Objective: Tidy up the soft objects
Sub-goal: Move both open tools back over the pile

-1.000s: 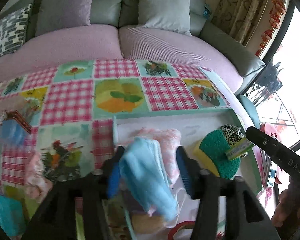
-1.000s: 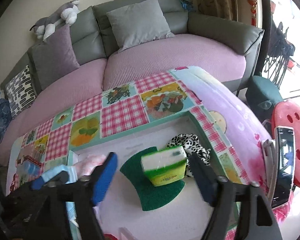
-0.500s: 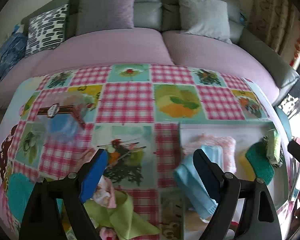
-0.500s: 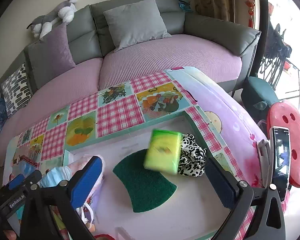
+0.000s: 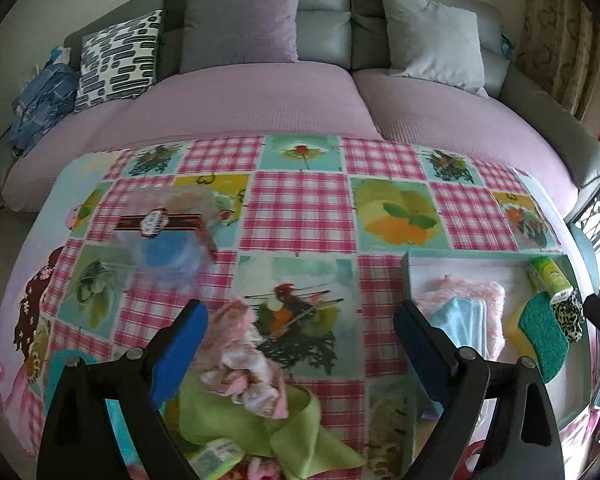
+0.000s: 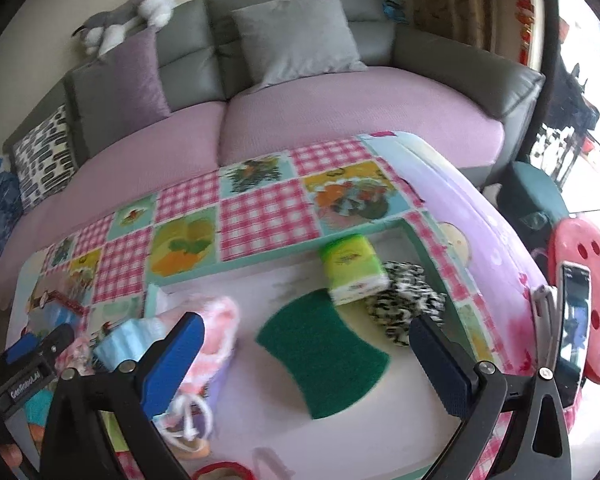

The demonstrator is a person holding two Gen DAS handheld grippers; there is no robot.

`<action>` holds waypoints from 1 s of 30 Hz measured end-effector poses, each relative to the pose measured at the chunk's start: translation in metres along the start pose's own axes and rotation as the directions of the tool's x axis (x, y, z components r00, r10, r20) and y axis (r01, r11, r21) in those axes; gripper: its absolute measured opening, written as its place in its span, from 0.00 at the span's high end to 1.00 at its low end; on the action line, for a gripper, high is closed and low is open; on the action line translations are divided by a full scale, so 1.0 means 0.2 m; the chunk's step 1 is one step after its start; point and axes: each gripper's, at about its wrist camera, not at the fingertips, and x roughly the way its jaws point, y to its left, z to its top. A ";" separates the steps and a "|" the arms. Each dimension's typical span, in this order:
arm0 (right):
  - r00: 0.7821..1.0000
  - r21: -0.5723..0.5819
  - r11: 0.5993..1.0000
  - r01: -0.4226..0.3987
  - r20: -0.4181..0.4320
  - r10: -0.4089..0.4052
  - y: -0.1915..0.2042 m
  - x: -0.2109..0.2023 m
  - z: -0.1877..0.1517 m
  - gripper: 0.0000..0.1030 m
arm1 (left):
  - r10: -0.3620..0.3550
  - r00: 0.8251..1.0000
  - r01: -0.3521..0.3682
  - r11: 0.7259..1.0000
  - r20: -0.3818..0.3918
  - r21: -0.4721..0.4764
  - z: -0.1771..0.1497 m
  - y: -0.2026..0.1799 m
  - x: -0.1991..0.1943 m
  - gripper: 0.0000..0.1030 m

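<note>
My left gripper (image 5: 300,344) is open and empty above the patchwork tablecloth, over a crumpled pink cloth (image 5: 244,364) and a green cloth (image 5: 268,432). A shallow teal-edged tray (image 6: 268,258) holds a blue face mask (image 5: 464,326) on a pink fluffy cloth (image 5: 486,298), a green scouring pad (image 6: 324,352), a wrapped yellow-green sponge (image 6: 352,268) and a leopard-print cloth (image 6: 408,304). My right gripper (image 6: 306,354) is open and empty above the scouring pad.
A clear plastic pack with a blue item (image 5: 168,240) lies on the tablecloth at the left. A sofa with cushions (image 5: 300,92) runs behind the table. A red stool (image 6: 588,300) and a phone (image 6: 574,316) are at the right.
My left gripper let go of the blue mask in the tray and swung left over the cloth pile. My right gripper released the wrapped sponge, which now rests against the leopard cloth.
</note>
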 end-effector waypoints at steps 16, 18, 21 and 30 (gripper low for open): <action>0.976 -0.237 0.947 -0.217 -0.030 0.216 0.56 -0.13 -0.12 0.00 | -0.016 1.000 0.015 0.997 -0.012 -0.072 -0.08 0.29 -0.18 0.09; 0.972 -0.244 0.941 -0.233 -0.036 0.231 0.60 -0.15 -0.16 0.00 | -0.009 1.000 0.008 0.998 -0.017 -0.055 -0.11 0.31 -0.21 0.09; 0.969 -0.248 0.936 -0.249 -0.057 0.242 0.63 -0.16 -0.21 0.00 | 0.009 1.000 -0.010 1.000 -0.022 -0.029 -0.14 0.33 -0.26 0.09; 0.967 -0.296 0.922 -0.248 -0.131 0.218 0.62 -0.23 -0.41 0.00 | 0.010 0.998 -0.009 1.000 -0.062 0.010 -0.31 0.38 -0.36 0.09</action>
